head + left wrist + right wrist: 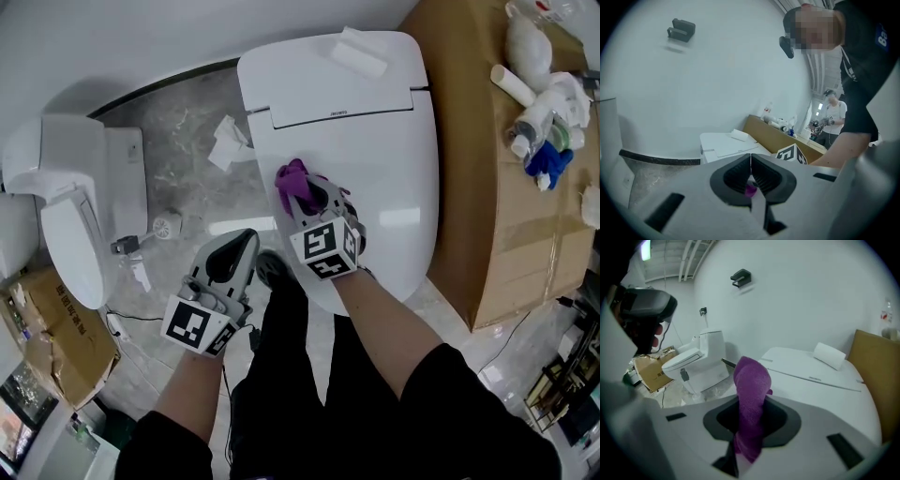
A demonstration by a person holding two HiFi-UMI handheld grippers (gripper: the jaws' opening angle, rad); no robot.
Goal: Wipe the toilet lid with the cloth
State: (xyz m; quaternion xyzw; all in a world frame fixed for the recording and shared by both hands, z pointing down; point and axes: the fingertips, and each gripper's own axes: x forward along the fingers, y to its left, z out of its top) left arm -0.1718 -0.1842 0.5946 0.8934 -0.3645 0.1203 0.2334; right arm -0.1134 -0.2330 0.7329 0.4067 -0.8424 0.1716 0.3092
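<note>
Currently the right gripper (pixel 309 195) is clamped on the purple cloth (pixel 751 380), which sits bunched between its jaws over the near-left area of the toilet lid (pixel 375 141). The left gripper (pixel 242 246) is closed and empty, just left of the lid.

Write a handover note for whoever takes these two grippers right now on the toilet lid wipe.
Right gripper: jaws shut on the purple cloth, over the near end of the closed toilet lid.
Left gripper: jaws shut, empty, beside the lid's near left edge.
Done: cloth gripped, at the lid.
Left: wipe the lid; how much is already wiped cannot be told.
</note>
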